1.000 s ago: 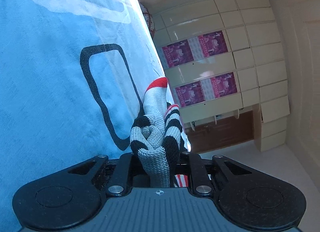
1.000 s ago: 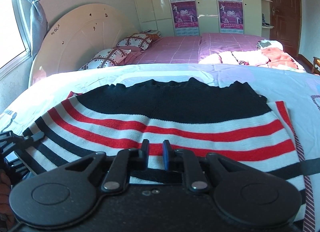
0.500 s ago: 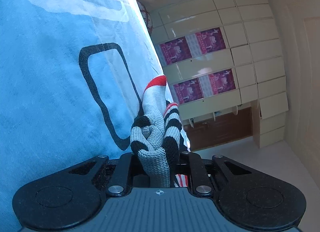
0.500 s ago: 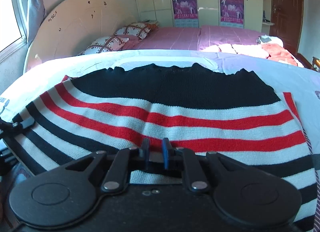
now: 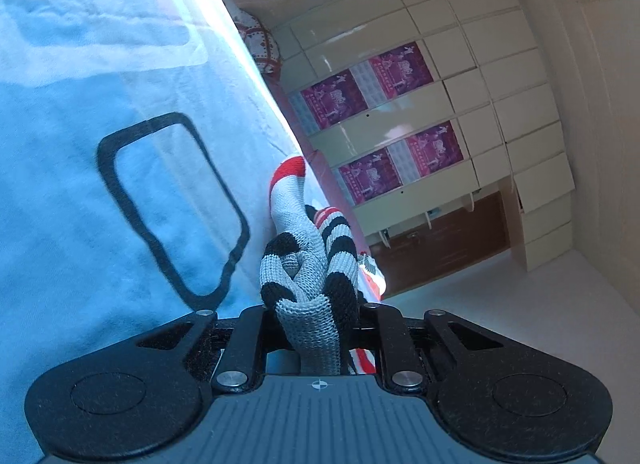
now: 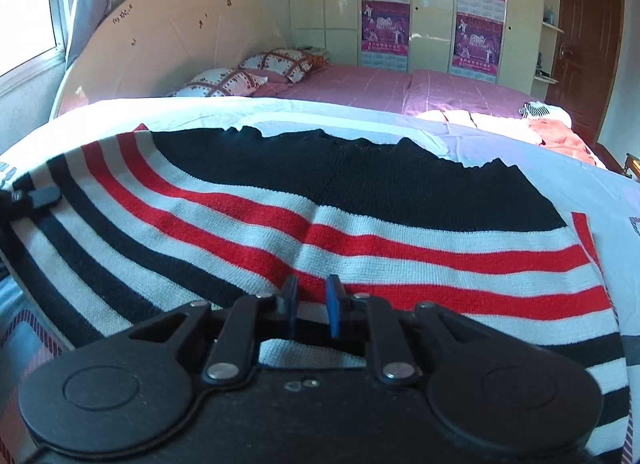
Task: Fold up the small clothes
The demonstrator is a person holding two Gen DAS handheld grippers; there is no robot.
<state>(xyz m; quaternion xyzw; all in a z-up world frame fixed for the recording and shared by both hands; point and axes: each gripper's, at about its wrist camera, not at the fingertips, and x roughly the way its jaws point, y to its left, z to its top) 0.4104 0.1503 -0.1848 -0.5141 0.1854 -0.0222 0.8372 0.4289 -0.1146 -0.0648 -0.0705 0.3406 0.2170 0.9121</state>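
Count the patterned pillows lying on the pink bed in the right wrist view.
2. One pillow lies nearest the rounded headboard; the other sits just behind it to the right, toward the wardrobe. More could be hidden behind the near bed's edge.

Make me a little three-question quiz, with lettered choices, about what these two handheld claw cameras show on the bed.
1. Where does the striped sweater lie?
A. Spread on the light bedsheet
B. On the floor
C. Hung on the brown door

2. Which colours are its stripes?
A. Green and yellow
B. Red, white and black
C. Blue and orange

3. What is the left claw doing?
A. Standing wide open, empty
B. Pressing on a pillow
C. Clamped on a bunch of the sweater's knit

Answers:
1 A: the right wrist view shows it flat across the sheet.
2 B: those bands run below its black upper part.
3 C: the left wrist view shows gathered striped knit squeezed between its fingers.
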